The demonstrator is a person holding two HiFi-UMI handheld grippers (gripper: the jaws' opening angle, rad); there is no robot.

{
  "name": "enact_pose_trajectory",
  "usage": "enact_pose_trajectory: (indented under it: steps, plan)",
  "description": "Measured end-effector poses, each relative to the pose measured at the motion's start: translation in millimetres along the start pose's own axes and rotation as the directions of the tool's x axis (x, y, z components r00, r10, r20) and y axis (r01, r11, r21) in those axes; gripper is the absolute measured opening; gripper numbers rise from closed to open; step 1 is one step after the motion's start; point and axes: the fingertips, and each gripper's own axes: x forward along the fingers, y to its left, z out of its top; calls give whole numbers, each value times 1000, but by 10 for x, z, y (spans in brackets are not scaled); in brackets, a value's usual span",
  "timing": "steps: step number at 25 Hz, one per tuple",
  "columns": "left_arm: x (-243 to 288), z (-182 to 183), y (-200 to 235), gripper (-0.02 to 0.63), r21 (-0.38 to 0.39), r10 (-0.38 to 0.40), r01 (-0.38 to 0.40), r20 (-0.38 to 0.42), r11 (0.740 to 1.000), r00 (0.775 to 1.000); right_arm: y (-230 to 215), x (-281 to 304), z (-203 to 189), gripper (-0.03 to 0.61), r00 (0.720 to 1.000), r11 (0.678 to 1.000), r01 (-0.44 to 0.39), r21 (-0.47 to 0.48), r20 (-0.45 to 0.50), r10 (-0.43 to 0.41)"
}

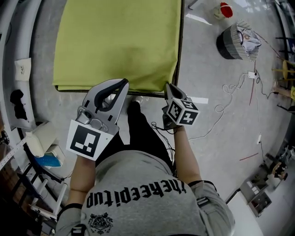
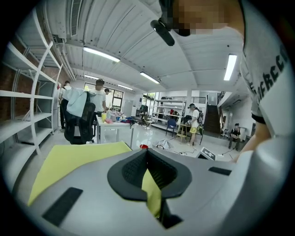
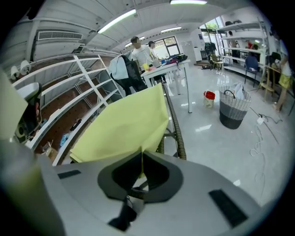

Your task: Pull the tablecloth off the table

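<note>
A yellow-green tablecloth (image 1: 117, 41) covers the table in front of me, its near edge hanging over the side. My left gripper (image 1: 123, 84) is shut on that near edge; in the left gripper view a fold of tablecloth (image 2: 151, 191) is pinched between the dark pads. My right gripper (image 1: 168, 85) is shut on the cloth's near right corner, and the right gripper view shows the tablecloth (image 3: 122, 126) running into the closed jaws. Both grippers sit at the table's near side, about a hand's width apart.
The table's dark edge (image 1: 180, 41) shows along the right of the cloth. A woven basket (image 1: 234, 41) and a red cup (image 1: 226, 9) stand on the floor at right, with cables (image 1: 230, 87). Shelving (image 1: 23, 92) runs along the left. People and desks are further back.
</note>
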Motion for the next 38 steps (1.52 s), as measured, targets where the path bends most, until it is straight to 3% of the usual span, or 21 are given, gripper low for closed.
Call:
enact_pose_trajectory:
  steps: [10,26,38]
  plan:
    - [-480,59,418,15,-7,4,-3,45,1000,999,797,59,425,17,996,988,-29,-151,77,41]
    - [-1365,-36,1528,15,-34,83,-80,82,996,993,2612,704,830,17,979,926,-135,-353,96,179]
    - [-1973,-215,2172,15,-82,159,-152,86,985,984,3988,1165,663,17,947,843,-274,-463,22,320]
